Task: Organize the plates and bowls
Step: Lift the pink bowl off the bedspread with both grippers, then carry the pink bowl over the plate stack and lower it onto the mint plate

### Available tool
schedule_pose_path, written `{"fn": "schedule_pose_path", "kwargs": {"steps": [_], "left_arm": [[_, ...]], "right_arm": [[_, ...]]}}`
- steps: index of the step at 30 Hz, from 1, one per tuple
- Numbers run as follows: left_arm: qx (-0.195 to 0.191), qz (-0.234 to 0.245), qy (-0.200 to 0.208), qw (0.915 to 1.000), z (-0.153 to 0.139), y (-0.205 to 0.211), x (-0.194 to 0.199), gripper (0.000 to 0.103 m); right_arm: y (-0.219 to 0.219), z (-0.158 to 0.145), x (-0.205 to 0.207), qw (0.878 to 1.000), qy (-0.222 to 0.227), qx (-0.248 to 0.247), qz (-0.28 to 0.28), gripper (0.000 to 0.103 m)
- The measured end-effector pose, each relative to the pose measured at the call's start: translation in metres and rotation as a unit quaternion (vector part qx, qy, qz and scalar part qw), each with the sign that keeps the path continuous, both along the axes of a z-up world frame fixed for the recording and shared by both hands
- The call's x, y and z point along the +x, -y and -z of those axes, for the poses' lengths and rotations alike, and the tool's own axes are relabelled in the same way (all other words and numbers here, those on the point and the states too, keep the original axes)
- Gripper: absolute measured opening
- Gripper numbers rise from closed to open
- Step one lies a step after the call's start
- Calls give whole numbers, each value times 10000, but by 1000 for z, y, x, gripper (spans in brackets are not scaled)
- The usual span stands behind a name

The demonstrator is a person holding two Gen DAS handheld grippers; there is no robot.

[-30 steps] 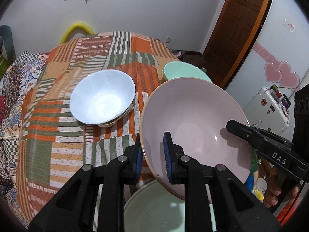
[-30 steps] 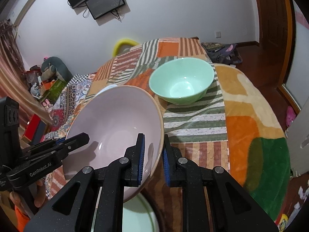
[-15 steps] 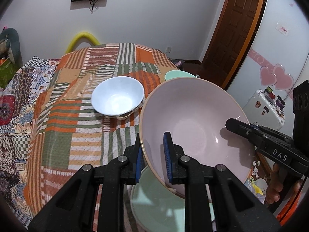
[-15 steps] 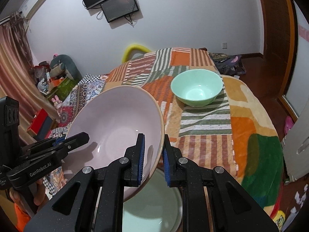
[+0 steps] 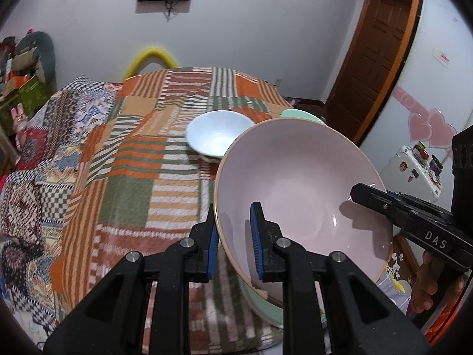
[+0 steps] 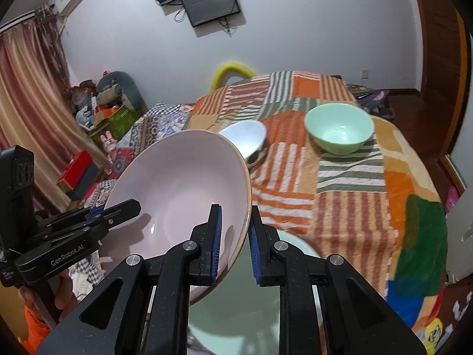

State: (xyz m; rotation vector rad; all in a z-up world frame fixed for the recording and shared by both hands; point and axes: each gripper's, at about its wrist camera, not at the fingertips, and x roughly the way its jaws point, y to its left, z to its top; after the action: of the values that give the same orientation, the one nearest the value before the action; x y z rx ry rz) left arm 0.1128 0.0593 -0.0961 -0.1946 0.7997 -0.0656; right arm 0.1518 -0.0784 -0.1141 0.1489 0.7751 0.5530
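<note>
- We hold the pink bowl [image 5: 298, 189] tilted in the air over the pale green plate [image 6: 260, 293] at the table's near edge.
- The left gripper [image 5: 233, 238] and the right gripper [image 6: 233, 236] each pinch opposite rims of it, nearly closed.
- We judge this the carry; next comes lowering it level onto the plate.
- Beyond the pink bowl stand the white bowl [image 5: 220, 136] and green bowl [image 6: 338, 127], well apart; the patchwork cloth [image 5: 133, 177] left of it lies open.

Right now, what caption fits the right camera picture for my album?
Both grippers, left gripper and right gripper, hold a pink bowl above a green plate.
</note>
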Motion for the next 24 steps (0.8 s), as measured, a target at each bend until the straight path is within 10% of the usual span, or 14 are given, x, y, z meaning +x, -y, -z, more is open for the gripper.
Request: {"fn": "schedule_pose_path", "kwargs": {"steps": [24], "left_arm": [[-13,-954,-553,9939,47,-84,-55,20]], "right_arm": [[-96,33,-17,9941,-368,-213,-1001,17]]}}
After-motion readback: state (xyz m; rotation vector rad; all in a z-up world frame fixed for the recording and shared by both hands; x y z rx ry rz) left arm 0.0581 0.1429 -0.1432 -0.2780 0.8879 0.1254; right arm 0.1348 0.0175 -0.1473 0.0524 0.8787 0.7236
